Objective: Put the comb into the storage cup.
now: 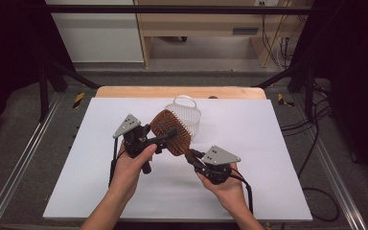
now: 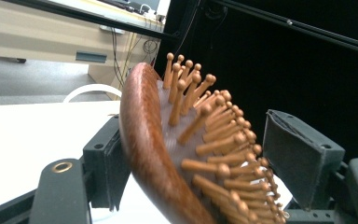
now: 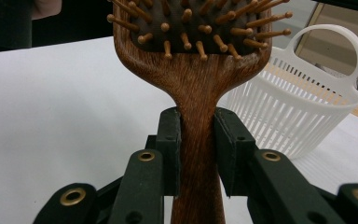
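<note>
A brown wooden hairbrush point(image 1: 171, 132) with peg bristles is held up over the white table. My right gripper point(image 1: 192, 155) is shut on its handle point(image 3: 196, 154), both pads pressed to the wood. My left gripper point(image 1: 168, 137) reaches in from the left and straddles the brush head point(image 2: 144, 140). Its one pad point(image 2: 106, 161) lies against the wooden back, while the other pad point(image 2: 298, 154) stands just off the bristle tips. A hand holds each gripper.
A white slatted plastic basket point(image 1: 189, 115) with a loop handle stands just behind the brush, near the table's far edge. The white tabletop point(image 1: 268, 143) spreads out on both sides. Black frame posts and cables stand around the table.
</note>
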{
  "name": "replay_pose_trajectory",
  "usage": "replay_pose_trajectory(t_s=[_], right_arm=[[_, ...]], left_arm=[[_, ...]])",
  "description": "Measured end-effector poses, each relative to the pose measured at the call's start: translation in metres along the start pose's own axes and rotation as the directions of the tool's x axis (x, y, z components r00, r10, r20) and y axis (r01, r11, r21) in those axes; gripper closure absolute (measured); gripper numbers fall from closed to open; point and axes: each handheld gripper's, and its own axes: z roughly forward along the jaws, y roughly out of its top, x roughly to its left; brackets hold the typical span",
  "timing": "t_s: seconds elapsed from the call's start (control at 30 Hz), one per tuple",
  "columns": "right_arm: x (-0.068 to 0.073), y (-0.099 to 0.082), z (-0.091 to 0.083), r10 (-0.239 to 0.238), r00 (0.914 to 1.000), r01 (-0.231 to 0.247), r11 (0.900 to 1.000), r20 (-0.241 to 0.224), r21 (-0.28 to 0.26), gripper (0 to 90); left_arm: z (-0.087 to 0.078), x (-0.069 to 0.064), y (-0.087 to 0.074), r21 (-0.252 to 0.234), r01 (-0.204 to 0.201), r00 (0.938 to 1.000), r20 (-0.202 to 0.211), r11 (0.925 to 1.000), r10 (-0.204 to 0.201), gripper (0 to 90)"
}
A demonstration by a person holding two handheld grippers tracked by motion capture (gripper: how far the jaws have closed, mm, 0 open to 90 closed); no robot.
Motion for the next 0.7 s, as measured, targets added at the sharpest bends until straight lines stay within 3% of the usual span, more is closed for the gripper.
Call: replay_pose_trajectory(t_s=[0.33, 0.5, 0.7], right_arm=[[0.003, -0.004, 0.005, 0.009, 0.9999, -0.009, 0.9998, -0.009, 0.019, 72.9], [0.005, -0.006, 0.008, 0.019, 0.9998, -0.019, 0.9992, -0.009, 0.034, 72.9], [0.004, -0.007, 0.008, 0.032, 0.9995, -0.031, 0.9988, -0.008, 0.037, 72.9]], left_arm=[[0.002, -0.001, 0.001, 0.023, 0.068, 0.9974, -0.027, 0.9974, -0.067, 37.4], [0.004, -0.011, 0.002, 0.018, 0.035, 0.9991, -0.023, 0.9992, -0.035, 45.4], [0.006, -0.016, 0.004, 0.014, 0.045, 0.9987, -0.025, 0.9989, -0.044, 49.7]])
